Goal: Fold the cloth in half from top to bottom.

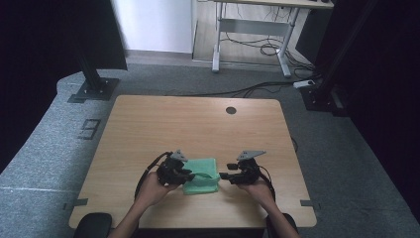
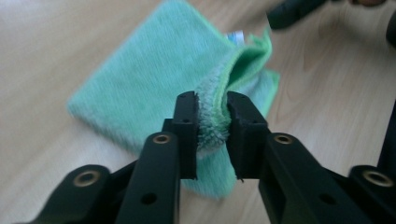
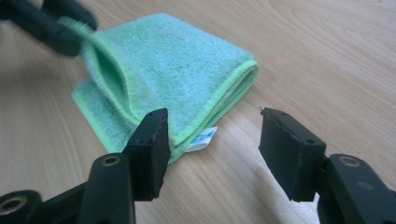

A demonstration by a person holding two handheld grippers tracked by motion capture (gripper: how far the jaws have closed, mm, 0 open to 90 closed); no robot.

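A folded green cloth (image 1: pixel 200 174) lies near the front edge of the wooden table (image 1: pixel 198 124), between my two grippers. My left gripper (image 1: pixel 190 176) (image 2: pixel 212 121) is shut on a raised fold of the cloth (image 2: pixel 159 70), whose fluffy edge fills the gap between the jaws. The right gripper view shows that top layer of the cloth (image 3: pixel 187 70) lifted at the far left by the left gripper (image 3: pixel 60 28). My right gripper (image 1: pixel 223 176) (image 3: pixel 212 135) stands open just off the cloth's right side, nothing between its jaws. A small white label (image 3: pixel 203 139) sticks out of the cloth's near corner.
A round cable hole (image 1: pixel 231 110) sits at the table's far edge. Black stand bases (image 1: pixel 91 89) rest on the grey carpet beyond the table, with a white desk frame (image 1: pixel 252 29) and cables behind. A dark rounded object (image 1: pixel 92 225) sits at the front left corner.
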